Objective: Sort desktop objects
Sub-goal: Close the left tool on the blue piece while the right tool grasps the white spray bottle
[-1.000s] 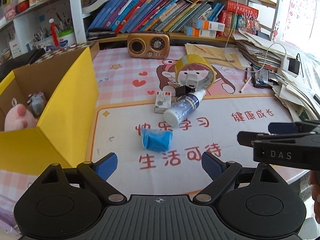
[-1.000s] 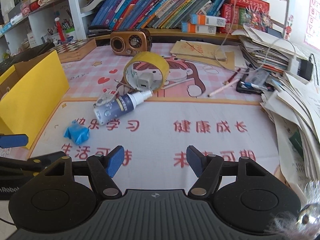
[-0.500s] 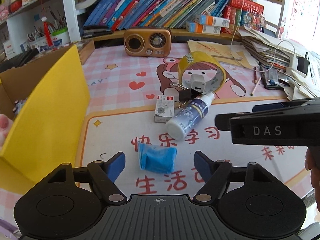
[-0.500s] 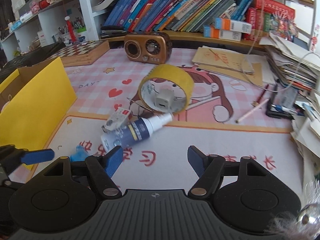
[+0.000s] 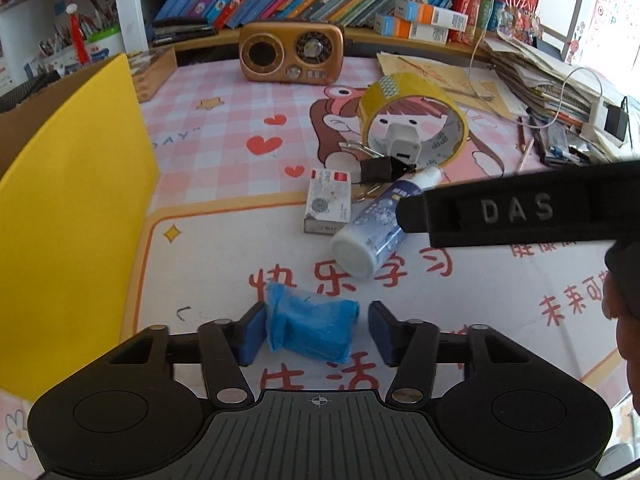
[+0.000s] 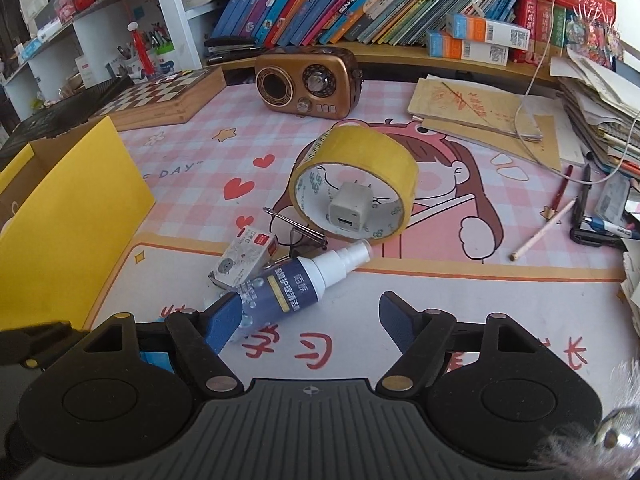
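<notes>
Our left gripper [image 5: 316, 332] fingers are closing around the blue wrapped bundle [image 5: 310, 330] lying crosswise between them; right gripper [image 6: 310, 320] fingers are opening, empty.

Both views bright, daylight from right side; window area [image 5: 612, 20] overexposed in left-wrist view. Shadows soft on desk mat [image 5: 224, 128]. Strong fisheye bending at edges, dark vignette in corners. Centre sharp, print on spray bottle [image 6: 296, 284] legible. Near gripper bodies slightly soft.
</notes>
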`<state>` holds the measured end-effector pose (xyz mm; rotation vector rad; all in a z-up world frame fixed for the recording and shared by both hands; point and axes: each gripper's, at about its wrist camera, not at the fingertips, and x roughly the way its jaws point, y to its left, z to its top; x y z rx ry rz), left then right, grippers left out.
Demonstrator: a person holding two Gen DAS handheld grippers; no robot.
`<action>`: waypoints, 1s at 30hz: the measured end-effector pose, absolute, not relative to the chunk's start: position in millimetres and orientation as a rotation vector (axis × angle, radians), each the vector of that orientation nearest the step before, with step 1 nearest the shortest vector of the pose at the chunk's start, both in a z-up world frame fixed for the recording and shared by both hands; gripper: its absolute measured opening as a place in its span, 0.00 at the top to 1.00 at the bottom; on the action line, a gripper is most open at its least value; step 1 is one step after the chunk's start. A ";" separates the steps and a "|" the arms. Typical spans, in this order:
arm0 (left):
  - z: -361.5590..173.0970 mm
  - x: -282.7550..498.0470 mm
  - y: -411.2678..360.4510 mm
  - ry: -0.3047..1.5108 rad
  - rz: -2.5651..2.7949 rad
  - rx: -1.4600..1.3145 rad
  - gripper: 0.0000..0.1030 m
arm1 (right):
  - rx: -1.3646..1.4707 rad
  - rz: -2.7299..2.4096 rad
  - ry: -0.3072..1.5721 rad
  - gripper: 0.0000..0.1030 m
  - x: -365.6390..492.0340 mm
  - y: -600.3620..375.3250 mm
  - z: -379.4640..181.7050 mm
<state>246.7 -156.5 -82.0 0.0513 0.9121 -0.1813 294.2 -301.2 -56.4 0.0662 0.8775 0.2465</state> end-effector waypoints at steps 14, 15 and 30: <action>-52.9 211.1 -130.2 0.894 -0.132 -0.050 0.60 | 0.115 0.149 0.908 0.33 323.4 -278.7 -73.5; -51.3 207.9 -128.5 0.892 -0.128 -0.057 0.60 | 0.110 0.148 0.917 0.34 322.9 -277.1 -75.5; -43.7 197.2 -129.3 0.869 -0.160 -0.082 0.60 | -0.083 0.180 0.892 0.58 296.3 -285.7 -83.0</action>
